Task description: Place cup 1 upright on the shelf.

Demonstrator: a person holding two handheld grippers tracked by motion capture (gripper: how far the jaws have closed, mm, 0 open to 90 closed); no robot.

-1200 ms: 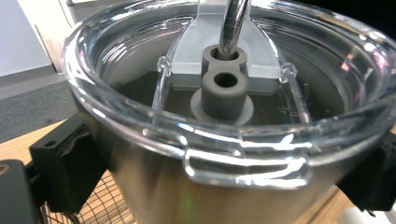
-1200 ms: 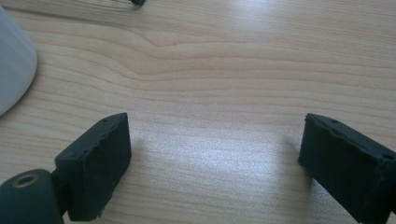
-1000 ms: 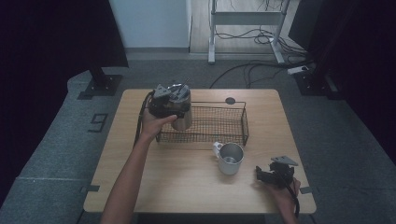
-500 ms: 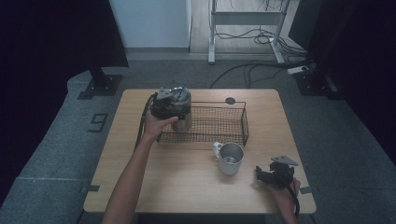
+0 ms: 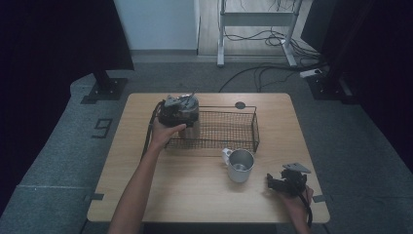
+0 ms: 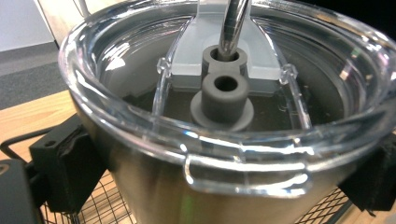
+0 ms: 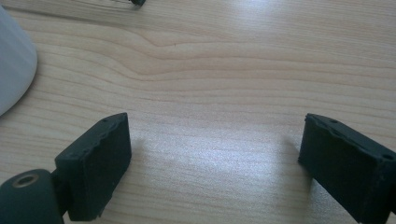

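Wooden surface carries everything. Black wire basket sits toward the 12 o'clock side of it, long axis across. Steel tumbler with clear plastic lid and metal straw is at the basket's 9 o'clock end, upright, over the mesh; can't tell if its base touches the mesh. Left gripper is clamped on the tumbler: in the left gripper view both black fingers press the steel wall just under the lid rim, one each side, so the gap is wide but filled. Lid has two grey round ports, straw through the far one. Steel mug stands on the bare surface just at the basket's 6 o'clock edge, right half, handle pointing to about 10 o'clock. Right gripper rests at 4 o'clock of the mug, near the surface's corner, apart from it. Its fingers stand moderately apart with nothing between them, bare wood below; pale mug wall at 9 o'clock in that view.
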